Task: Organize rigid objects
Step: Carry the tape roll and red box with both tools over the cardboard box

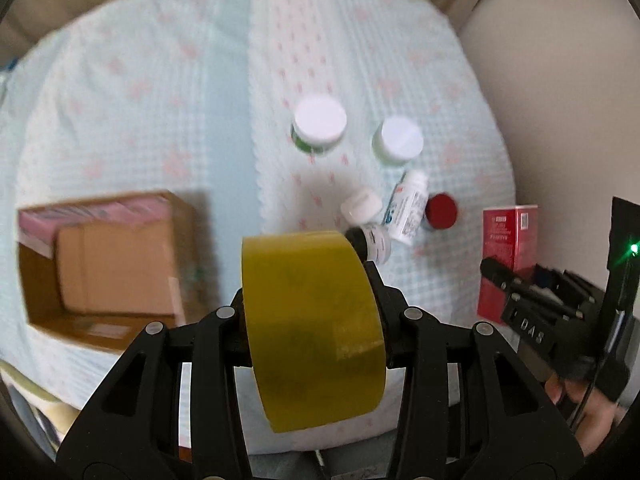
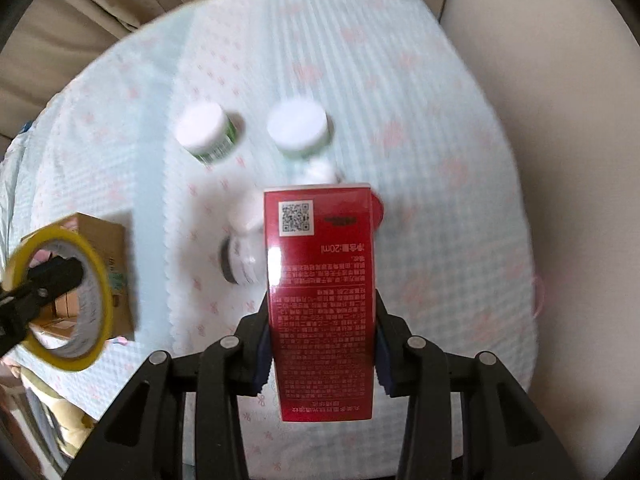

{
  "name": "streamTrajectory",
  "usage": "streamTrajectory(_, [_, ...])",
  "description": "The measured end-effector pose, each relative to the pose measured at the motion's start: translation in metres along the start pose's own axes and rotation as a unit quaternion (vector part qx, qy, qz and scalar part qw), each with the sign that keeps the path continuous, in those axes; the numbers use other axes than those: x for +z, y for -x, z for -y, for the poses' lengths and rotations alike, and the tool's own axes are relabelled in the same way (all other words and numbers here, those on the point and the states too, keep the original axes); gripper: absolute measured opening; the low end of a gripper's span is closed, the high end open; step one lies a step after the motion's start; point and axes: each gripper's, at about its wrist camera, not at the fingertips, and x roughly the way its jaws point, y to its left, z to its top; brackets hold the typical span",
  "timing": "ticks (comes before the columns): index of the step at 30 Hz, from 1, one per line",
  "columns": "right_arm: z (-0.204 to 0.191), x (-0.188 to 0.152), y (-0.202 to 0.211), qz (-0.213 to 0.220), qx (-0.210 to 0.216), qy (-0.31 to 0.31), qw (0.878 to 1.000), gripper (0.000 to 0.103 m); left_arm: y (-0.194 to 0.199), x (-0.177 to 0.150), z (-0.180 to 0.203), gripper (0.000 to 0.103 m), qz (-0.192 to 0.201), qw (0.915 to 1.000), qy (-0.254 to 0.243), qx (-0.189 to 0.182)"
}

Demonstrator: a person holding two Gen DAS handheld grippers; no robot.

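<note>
As jaws pinch, tape roll (image 1: pixel 314 320) between.

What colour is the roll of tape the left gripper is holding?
Yellow, slightly translucent. The roll of tape shows best in the left wrist view, clamped in the left gripper.

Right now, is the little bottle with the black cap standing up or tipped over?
Tipped over. The black-capped bottle lies on its side on the bedspread, cap pointing sideways, beside the tape roll.

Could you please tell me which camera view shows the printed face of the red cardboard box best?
The right wrist view: the red cardboard box fills the centre, its QR code and text facing the camera. The left wrist view shows it only small at the right edge.
</note>
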Motion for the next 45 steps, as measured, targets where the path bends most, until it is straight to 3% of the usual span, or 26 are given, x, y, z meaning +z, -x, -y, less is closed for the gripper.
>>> streamTrajectory(5, [-0.022,0.004,0.049,0.04,0.011,0.016,0.999,0.038,0.054,0.005,-0.036,0.038,0.039,0.9992,0.001,-0.006])
streamTrajectory(9, [-0.062,0.0,0.075,0.065,0.024,0.026,0.997,0.038,0.085,0.006,-0.069,0.038,0.061,0.9981,-0.007,0.001])
streamTrajectory(13, [-0.109,-0.001,0.101,0.087,0.039,0.032,0.995,0.038,0.108,0.002,-0.113,0.038,0.065,0.9975,-0.024,0.007])
streamTrajectory(19, [-0.191,-0.006,0.112,0.087,0.07,0.016,0.994,0.038,0.12,-0.009,-0.192,0.038,0.055,0.9978,-0.038,0.002])
streamTrajectory(27, [-0.286,-0.012,0.088,0.045,0.111,-0.048,0.992,0.038,0.095,-0.019,-0.29,0.038,0.016,0.9985,-0.05,-0.017])
streamTrajectory(32, [-0.33,-0.018,0.062,0.014,0.112,-0.071,0.991,0.038,0.061,-0.019,-0.329,0.038,-0.019,0.9969,-0.073,-0.025])
streamTrajectory(38, [-0.369,-0.022,0.012,-0.03,0.116,-0.077,0.99,0.038,0.017,-0.018,-0.34,0.038,-0.052,0.9934,-0.099,-0.026])
streamTrajectory(45, [-0.375,-0.018,-0.059,-0.083,0.133,-0.117,0.981,0.038,-0.039,-0.012,-0.348,0.038,-0.093,0.9893,-0.112,-0.013])
